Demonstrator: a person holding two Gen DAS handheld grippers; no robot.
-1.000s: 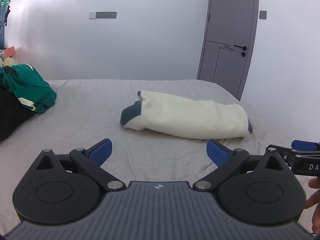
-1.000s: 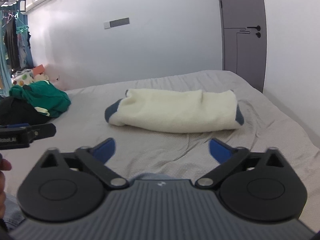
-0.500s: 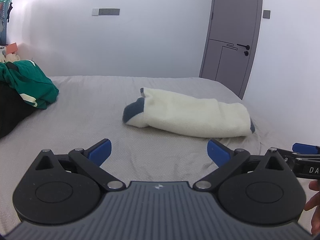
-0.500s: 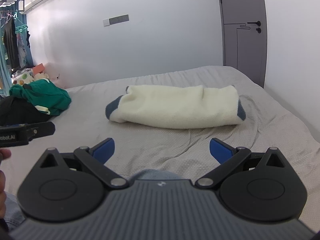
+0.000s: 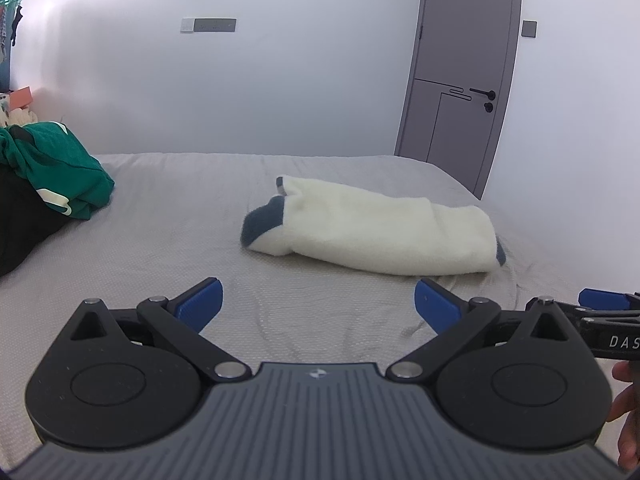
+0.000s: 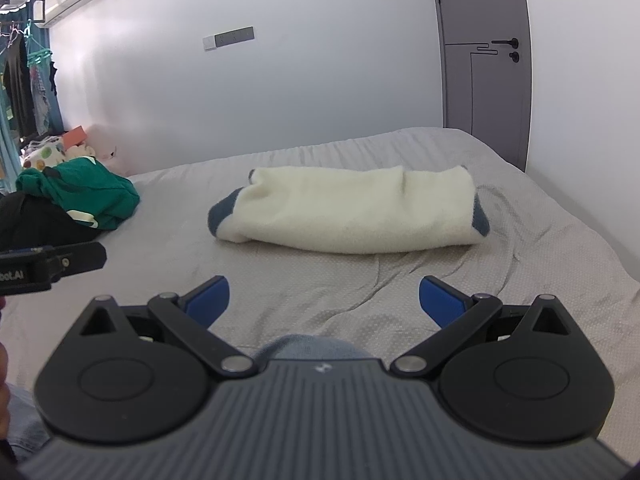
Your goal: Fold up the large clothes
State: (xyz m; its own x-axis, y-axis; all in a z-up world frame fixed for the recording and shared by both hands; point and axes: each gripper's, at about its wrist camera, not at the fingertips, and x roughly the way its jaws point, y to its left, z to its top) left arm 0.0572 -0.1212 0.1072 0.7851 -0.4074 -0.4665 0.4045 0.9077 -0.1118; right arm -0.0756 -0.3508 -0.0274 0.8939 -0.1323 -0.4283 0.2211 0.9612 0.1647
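Left of the folded cream garment lies a green heap; both grippers hover nearer, fingers spread apart, empty.

The cream fleece garment with dark blue cuffs lies folded into a long, flat bundle, crosswise on the grey bed, near the bed's far edge, with one cuff exposed at each end.

Both wrist views low over bed, facing far wall; sharing folded cream garment mid-distance, door right.
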